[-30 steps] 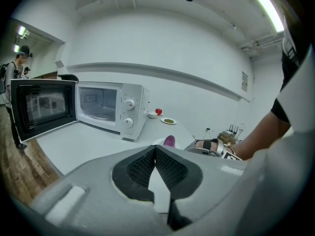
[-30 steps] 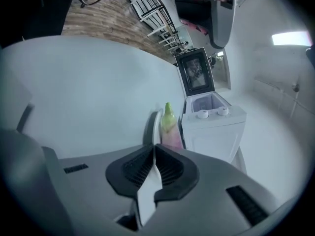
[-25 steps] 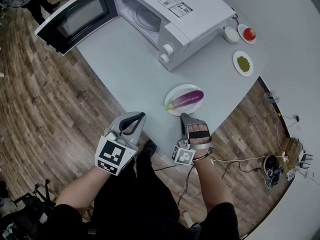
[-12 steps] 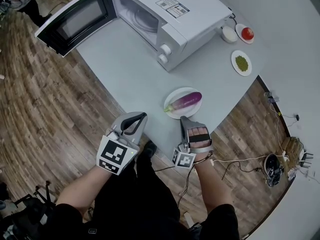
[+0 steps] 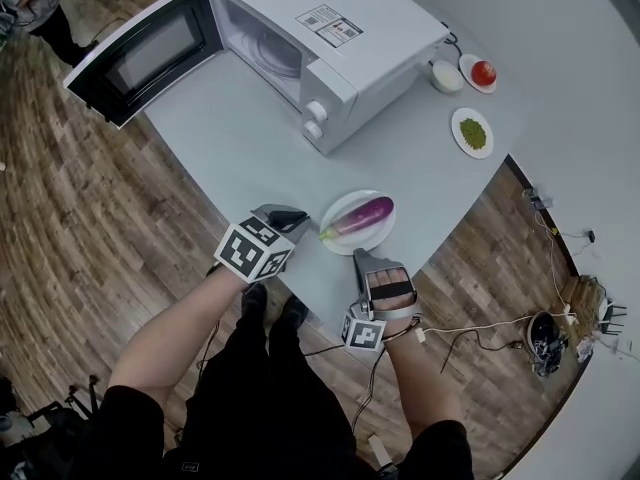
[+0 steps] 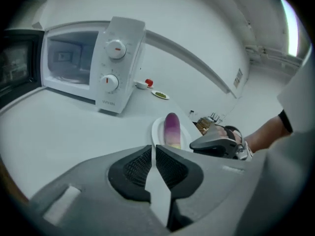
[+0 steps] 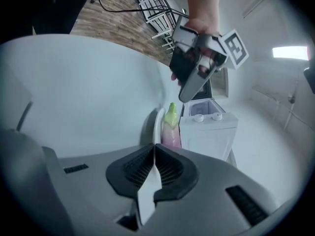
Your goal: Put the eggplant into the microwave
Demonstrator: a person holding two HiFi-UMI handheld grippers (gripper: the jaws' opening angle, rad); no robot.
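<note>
Near the front edge of the surface (image 5: 230, 118), the eggplant (image 5: 358, 216) lay on a white plate (image 5: 378, 238), its green stem pointing left and its purple body toward the right. The left gripper (image 5: 290, 215) hovered just beside the plate's left rim, close to the stem end and apart from it. Its jaws were pressed together with nothing between them. The right gripper (image 5: 362, 256) sat at the surface's front edge, just short of the plate, pointing at the eggplant, its jaws likewise closed and empty. The microwave (image 5: 330, 38) stood well apart toward the far edge, with its door (image 5: 140, 53) swung wide open to the left.
</note>
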